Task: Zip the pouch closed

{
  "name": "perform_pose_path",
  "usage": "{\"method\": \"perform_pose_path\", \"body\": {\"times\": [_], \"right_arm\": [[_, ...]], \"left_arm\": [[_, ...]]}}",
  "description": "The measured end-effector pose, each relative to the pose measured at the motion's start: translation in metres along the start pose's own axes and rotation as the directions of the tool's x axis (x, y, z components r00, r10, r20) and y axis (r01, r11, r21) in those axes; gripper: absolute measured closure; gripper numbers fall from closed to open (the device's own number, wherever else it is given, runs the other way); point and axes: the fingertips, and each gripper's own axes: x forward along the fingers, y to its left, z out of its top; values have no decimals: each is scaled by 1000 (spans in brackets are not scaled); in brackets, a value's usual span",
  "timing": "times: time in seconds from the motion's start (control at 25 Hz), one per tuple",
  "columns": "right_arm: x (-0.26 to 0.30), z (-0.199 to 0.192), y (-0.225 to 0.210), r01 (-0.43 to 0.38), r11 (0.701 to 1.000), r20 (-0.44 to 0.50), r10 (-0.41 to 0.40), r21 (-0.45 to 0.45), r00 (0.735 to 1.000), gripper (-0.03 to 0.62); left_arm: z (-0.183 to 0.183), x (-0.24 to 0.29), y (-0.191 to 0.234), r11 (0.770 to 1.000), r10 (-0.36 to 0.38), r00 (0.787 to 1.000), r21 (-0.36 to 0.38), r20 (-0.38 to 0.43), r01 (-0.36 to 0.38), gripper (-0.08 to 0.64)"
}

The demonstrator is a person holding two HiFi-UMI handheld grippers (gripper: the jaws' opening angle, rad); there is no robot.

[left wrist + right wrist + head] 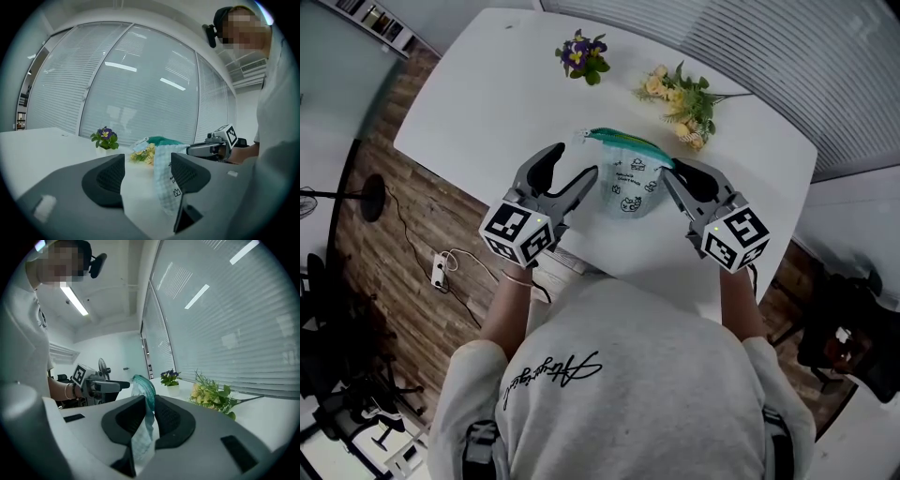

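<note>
The pouch (pixel 630 183) is pale blue check cloth with small printed drawings and a teal zipper edge (pixel 628 142) along its top. My right gripper (pixel 667 172) is shut on the pouch's right end. In the right gripper view the cloth (pixel 142 437) hangs down between the closed pads, at the right gripper (pixel 150 405). My left gripper (pixel 574 164) stands open at the pouch's left side. In the left gripper view the pouch (pixel 164 180) hangs by the right-hand finger of the left gripper (pixel 147 165), and nothing presses on it.
The white table (pixel 487 103) carries a small pot of purple flowers (pixel 583 54) and a spray of yellow flowers (pixel 682 103) beyond the pouch. Blinds cover the windows behind. The floor at left holds cables and a fan stand (pixel 366 199).
</note>
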Motion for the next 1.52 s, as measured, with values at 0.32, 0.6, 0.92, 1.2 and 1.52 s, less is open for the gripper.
{"method": "perform_pose_path", "body": {"times": [0.32,0.6,0.92,1.2,1.52], "right_arm": [[-8,21,12,-51,998,48,53,-46,997,529],[-11,31,16,-82,995,78,86,-57,993,529],[-15,33,17,-98,994,105,103,-53,989,529],[-22,28,10,-84,995,112,90,-57,990,529],[-26,23,7,-68,995,150,79,-79,985,529]], "left_arm": [[15,5,-1,990,-53,999,133,14,50,267],[24,1,-7,968,-138,990,216,26,129,318],[41,-8,-17,962,-200,976,206,88,179,413],[45,-9,-21,963,-202,974,200,106,178,442],[54,-11,-30,964,-216,968,189,130,189,454]]}}
